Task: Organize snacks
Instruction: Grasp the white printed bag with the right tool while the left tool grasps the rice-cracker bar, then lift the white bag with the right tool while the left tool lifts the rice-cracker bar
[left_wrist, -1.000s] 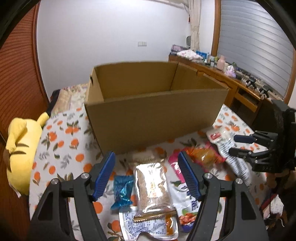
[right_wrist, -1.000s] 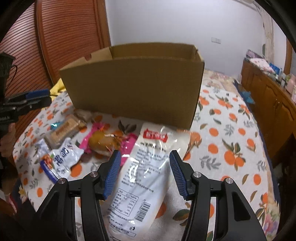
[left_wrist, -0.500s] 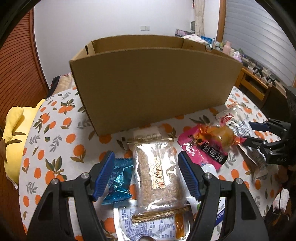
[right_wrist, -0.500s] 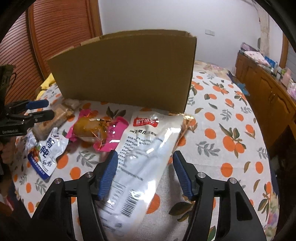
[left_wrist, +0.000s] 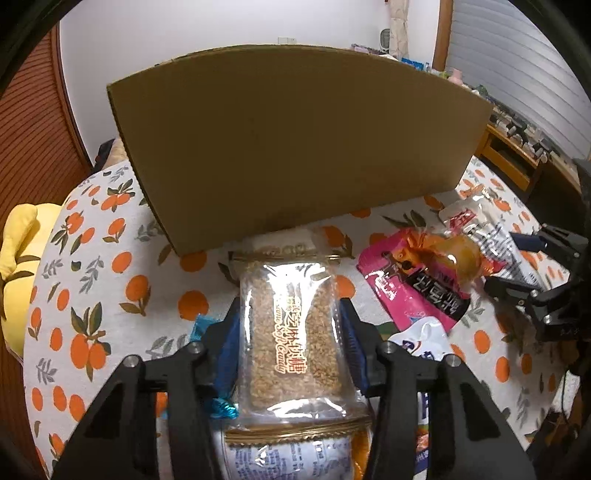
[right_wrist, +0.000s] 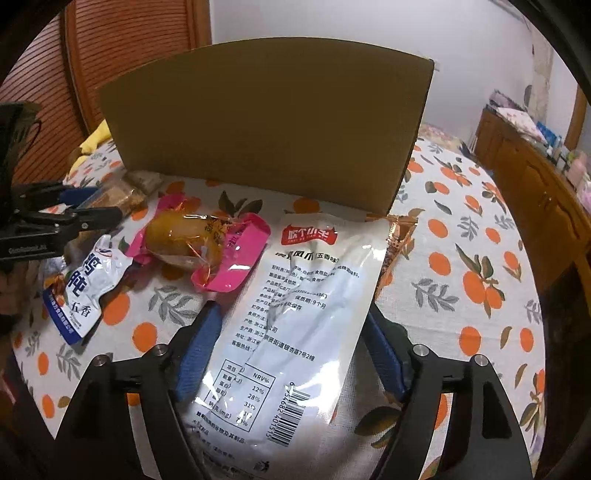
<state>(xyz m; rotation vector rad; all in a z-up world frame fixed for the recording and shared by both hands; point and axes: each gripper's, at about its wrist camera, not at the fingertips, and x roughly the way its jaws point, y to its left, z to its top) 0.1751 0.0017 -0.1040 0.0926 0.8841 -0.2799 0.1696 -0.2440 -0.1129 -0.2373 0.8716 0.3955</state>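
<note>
While every snack is still lying outside the cardboard box (left_wrist: 295, 147), my left claw (left_wrist: 290, 347) is closing on the sesame bar packet (left_wrist: 291, 343), lower centre; my right claw (right_wrist: 291, 354) is opening, straddling the white pouch (right_wrist: 295, 314).

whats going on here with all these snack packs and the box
A person with a gripper in each hand is sorting snacks on a table beside a cardboard box. The left gripper has just been closing around a clear pack of sesame bar; its blue pads press the pack's sides. The right gripper has just been opening and straddles a big white pouch lying flat, not yet gripped.
</note>
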